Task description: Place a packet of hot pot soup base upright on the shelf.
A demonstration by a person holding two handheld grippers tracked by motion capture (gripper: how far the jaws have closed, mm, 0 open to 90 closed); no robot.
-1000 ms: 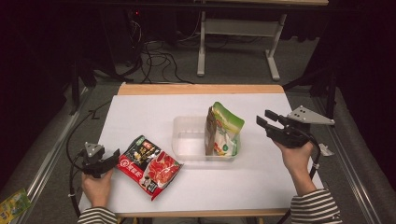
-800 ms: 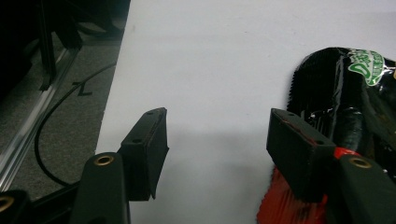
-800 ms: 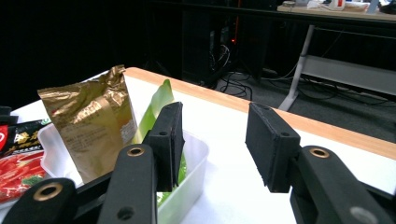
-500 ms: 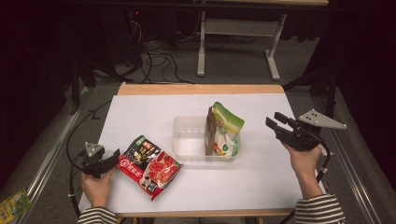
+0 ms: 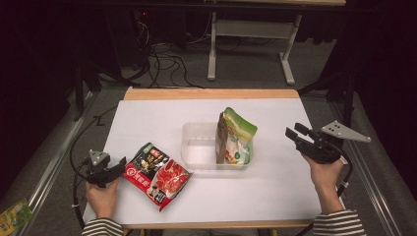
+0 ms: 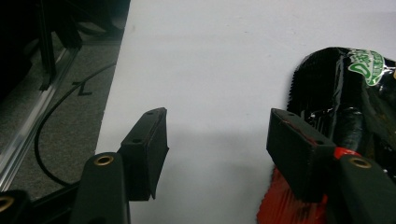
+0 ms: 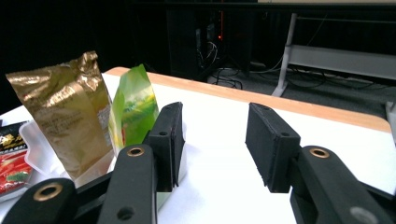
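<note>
Resting low at the near left corner of the tabletop [image 5: 162,118], the left hand-held gripper [image 5: 117,166] is seen with its jaws spread and nothing caught between them. In the left gripper view, bare white surface is seen in the gap between the two pads, and the red and black snack packet [image 5: 156,175] is found just beside one jaw, its crinkled black end passing behind that jaw; whether the pad touches the foil cannot be told. The packet is laid flat on the tabletop, near the front edge, with its far corner close to the clear plastic container [image 5: 196,147].

The right hand-held gripper [image 5: 295,133] is held above the right side of the tabletop, its jaws likewise parted and empty, pointed toward the container. It is kept well apart from the container, with open white surface between them. In the right gripper view, a gold pouch [image 7: 65,116] and a green pouch [image 7: 135,105] are seen past one jaw, standing upright side by side in the container's right end. The left part of the container is left bare. Cables are seen on the floor beyond the far wooden edge of the tabletop.
</note>
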